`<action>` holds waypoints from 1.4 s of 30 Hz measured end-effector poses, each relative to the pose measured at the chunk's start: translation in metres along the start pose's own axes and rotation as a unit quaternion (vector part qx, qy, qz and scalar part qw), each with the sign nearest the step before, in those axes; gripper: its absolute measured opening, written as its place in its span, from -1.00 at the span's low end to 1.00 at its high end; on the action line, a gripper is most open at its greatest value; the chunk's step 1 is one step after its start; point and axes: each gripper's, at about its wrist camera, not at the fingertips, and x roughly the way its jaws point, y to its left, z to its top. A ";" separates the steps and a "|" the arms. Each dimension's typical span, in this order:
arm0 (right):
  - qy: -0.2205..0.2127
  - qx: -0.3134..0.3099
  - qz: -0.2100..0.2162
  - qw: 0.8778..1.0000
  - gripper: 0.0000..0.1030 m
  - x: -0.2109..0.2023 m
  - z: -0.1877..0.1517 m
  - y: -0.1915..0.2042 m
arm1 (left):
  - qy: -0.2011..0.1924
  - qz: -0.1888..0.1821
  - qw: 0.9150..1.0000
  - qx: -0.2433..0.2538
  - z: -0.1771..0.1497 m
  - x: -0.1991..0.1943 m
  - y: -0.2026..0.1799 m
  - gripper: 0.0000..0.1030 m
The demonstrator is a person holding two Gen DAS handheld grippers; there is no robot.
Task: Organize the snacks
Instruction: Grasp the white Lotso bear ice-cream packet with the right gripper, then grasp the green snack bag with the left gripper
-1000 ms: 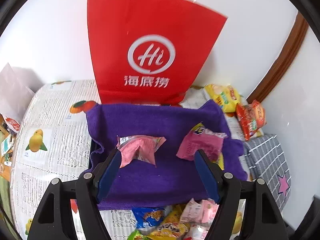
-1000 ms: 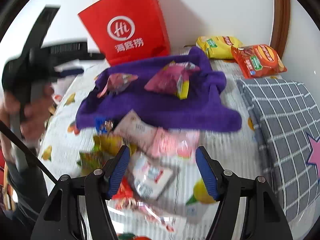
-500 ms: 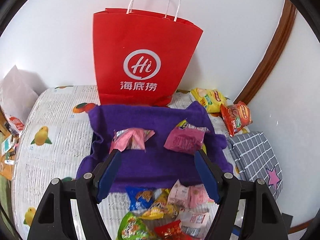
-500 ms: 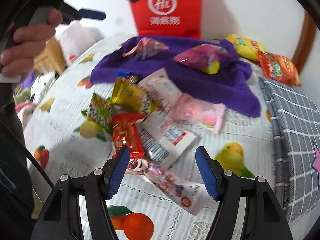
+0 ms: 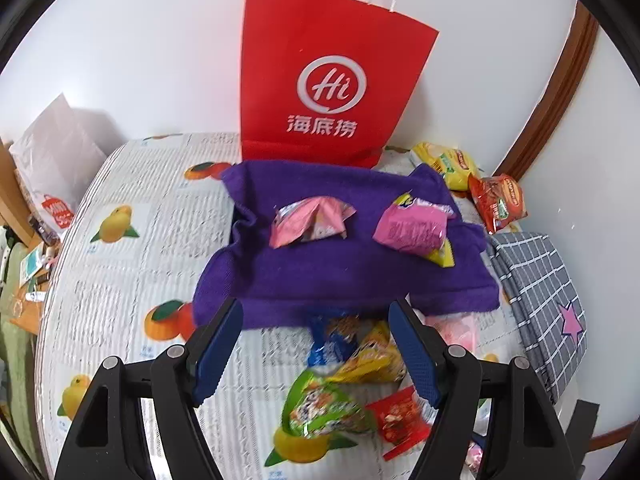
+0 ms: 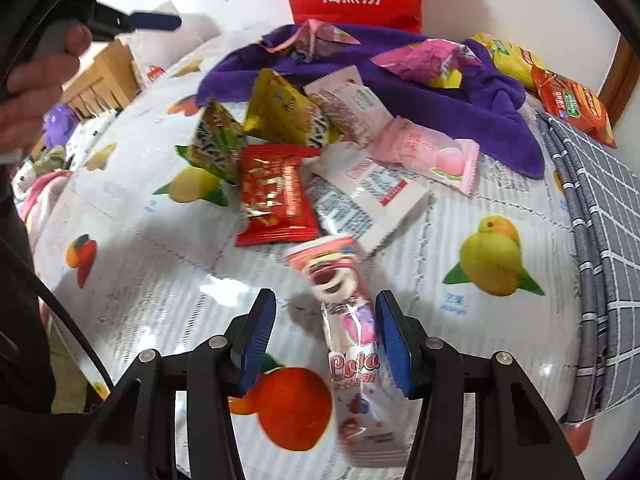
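Observation:
A heap of snack packets lies on the fruit-print cloth in front of a purple towel [image 5: 340,276]. Two pink packets [image 5: 308,224] [image 5: 412,230] rest on the towel. My right gripper [image 6: 326,298] is low over the table with its jaws closing. A long pink-and-white packet [image 6: 352,320] lies between them, close to the right finger and apart from the left one. Just beyond it lie a red packet [image 6: 276,196] and a white packet [image 6: 368,196]. My left gripper [image 5: 316,308] hangs open and empty above the heap's blue packet [image 5: 332,340] and green packet [image 5: 320,404].
A red paper bag [image 5: 328,80] stands against the wall behind the towel. Yellow [image 5: 448,164] and red noodle packets [image 5: 498,200] lie at the back right beside a grey checked cushion [image 5: 540,280]. A white plastic bag [image 5: 52,160] sits beyond the table's left edge.
My left gripper has drawn back from the towel, and the snack heap has come into its view. My right gripper sank toward the table over the long packet and its jaws narrowed.

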 end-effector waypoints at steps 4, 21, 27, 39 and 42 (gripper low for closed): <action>0.007 0.004 -0.013 1.000 -0.18 0.008 0.001 0.004 | 0.007 0.007 1.000 0.000 -0.011 0.001 0.010 0.43; -0.097 0.110 -0.047 0.988 -0.62 -0.034 0.010 -0.025 | 0.041 -0.036 0.998 0.024 -0.067 0.021 0.003 0.43; -0.085 0.139 -0.057 0.985 -0.62 -0.021 0.007 -0.041 | 0.063 -0.037 0.997 0.032 -0.082 0.041 -0.007 0.43; -0.068 0.161 -0.061 0.983 -0.61 0.003 -0.003 -0.052 | 0.061 -0.032 0.997 0.032 -0.085 0.063 -0.012 0.40; -0.070 0.159 -0.064 0.983 -0.61 0.003 -0.003 -0.052 | 0.054 -0.038 0.997 0.032 -0.085 0.065 -0.012 0.26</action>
